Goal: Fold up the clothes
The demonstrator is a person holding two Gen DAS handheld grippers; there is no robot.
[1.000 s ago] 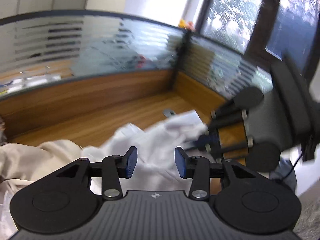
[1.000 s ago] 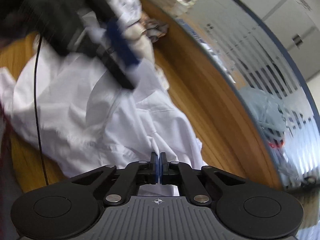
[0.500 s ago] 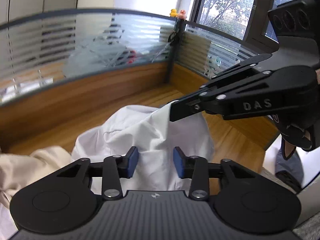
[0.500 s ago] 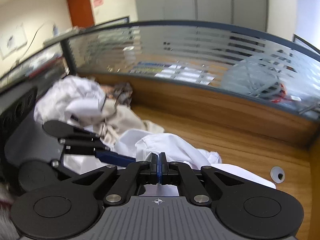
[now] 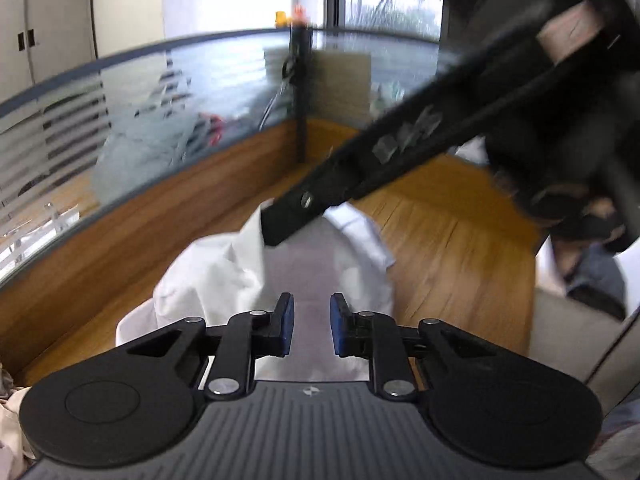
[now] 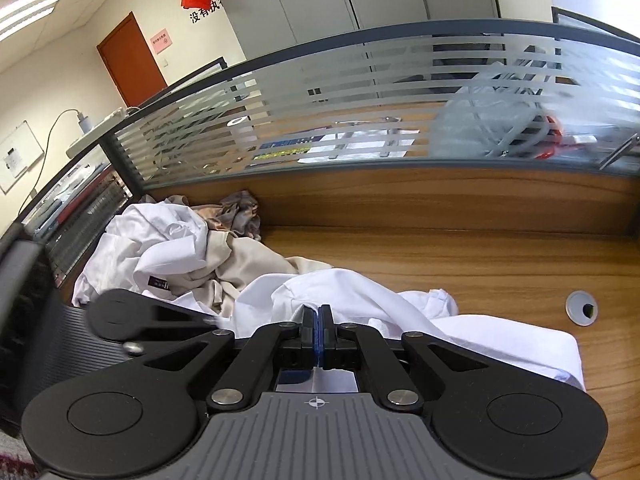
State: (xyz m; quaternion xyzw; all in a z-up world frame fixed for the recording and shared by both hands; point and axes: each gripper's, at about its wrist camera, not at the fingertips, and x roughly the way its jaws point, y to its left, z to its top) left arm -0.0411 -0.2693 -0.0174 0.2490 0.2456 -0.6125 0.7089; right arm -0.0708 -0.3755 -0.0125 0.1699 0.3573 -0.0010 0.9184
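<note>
Far left, back corner of the bench [image 6: 480, 272]: a pile [image 6: 168, 248] of crumpled clothes, white on top, beige and grey-brown pieces behind, lying against the partition [image 6: 360, 112].

Left gripper [image 5: 311, 330]: jaws closing, blue pads still apart. White cloth lies in the gap between them, but the pads do not press on it. In the right wrist view this gripper [image 6: 218, 322] shows only as a blurred black body at lower left, its tip against the cloth.

Centre: white shirt [image 6: 360, 300], the task's thing. It lies bunched on the bench in front of both grippers, one raised fold lifted to a peak, a flatter part spreading right toward the bench edge. In the left wrist view the shirt [image 5: 224, 272] hangs down from that peak as a tent of cloth.

Right gripper [image 6: 319, 322]: jaws together, clamped on the raised fold of the shirt. From the left wrist view the right gripper [image 5: 270, 218] reaches in diagonally from upper right, motion-blurred, its tip at the top of the lifted cloth.

Right of the shirt: bare wood, then a grey grommet [image 6: 581, 307] set in the bench top, well apart from the cloth.
</note>
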